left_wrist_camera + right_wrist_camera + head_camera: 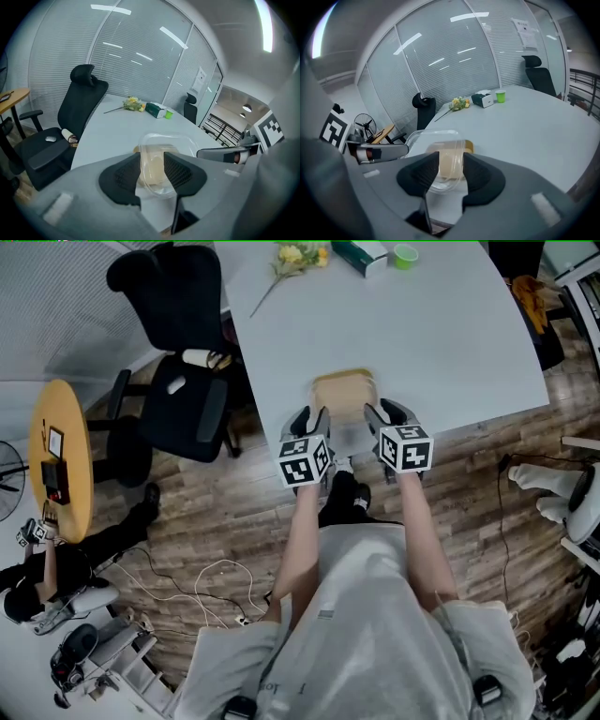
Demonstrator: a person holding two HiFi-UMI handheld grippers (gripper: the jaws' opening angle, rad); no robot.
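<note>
Both grippers are up at the near edge of the white table (450, 343), and between them sits the clear plastic container (345, 393) with something tan inside it, close to the table's front edge right in front of the person. The left gripper (314, 418) is on the container's near left corner and the right gripper (378, 415) is on its near right corner, marker cubes facing up and both angled slightly inward. In the left gripper view, the left gripper (152, 171) has its black pads drawn in to a narrow gap, and the rounded corner of the container (168, 140) sits right in that gap. It looks like a pinch on the plastic, though the clear wall makes the contact itself hard to read. It is the same story in the right gripper view: the right gripper (451, 171) has its pads close together, with the container (436, 138) and its tan contents showing between them. Over on the far side of the table lie a bunch of yellow flowers (298, 256), a dark green box (361, 253) and a small green cup (405, 255), all well apart from the grippers. A black office chair (178, 352) stands at the table's left side, and a round wooden table (61, 456) sits further left on the plank floor.
</note>
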